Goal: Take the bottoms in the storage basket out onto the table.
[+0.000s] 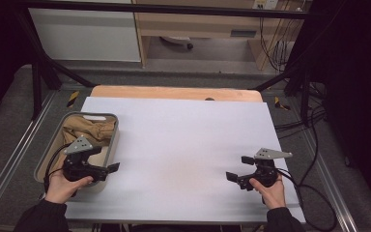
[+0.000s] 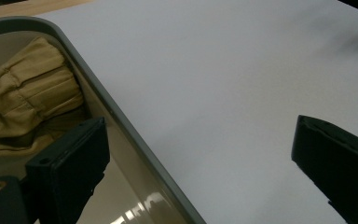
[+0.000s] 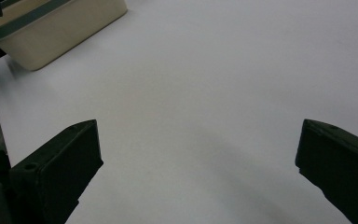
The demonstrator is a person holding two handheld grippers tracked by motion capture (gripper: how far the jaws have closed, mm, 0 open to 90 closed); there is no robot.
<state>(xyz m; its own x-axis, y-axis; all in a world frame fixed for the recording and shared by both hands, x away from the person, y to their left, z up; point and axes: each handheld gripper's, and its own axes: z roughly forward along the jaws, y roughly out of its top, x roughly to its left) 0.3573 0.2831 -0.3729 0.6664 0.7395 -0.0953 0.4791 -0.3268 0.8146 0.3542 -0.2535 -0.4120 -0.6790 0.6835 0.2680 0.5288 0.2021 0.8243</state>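
Jaws gape wide on both grippers — left gripper [image 1: 107,167] straddling the bin [image 1: 114,136] rim, tan cloth [image 1: 89,129] inside.

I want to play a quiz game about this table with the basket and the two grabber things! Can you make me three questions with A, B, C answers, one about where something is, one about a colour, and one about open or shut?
1. Where is the basket?
A. At the table's left edge, by the left gripper
B. In the middle of the table
C. Beside the right gripper

2. What colour is the cloth in the basket?
A. Blue
B. Tan
C. Red

3. How do the right gripper's jaws stand?
A. Shut tight
B. Shut on the cloth
C. Wide open, holding nothing

Answers:
1. A: the high view shows the basket at the left edge, with the left gripper over its near end.
2. B: the bunched cloth inside looks tan in the left gripper view too.
3. C: the right gripper view shows bare white table between its parted jaws.
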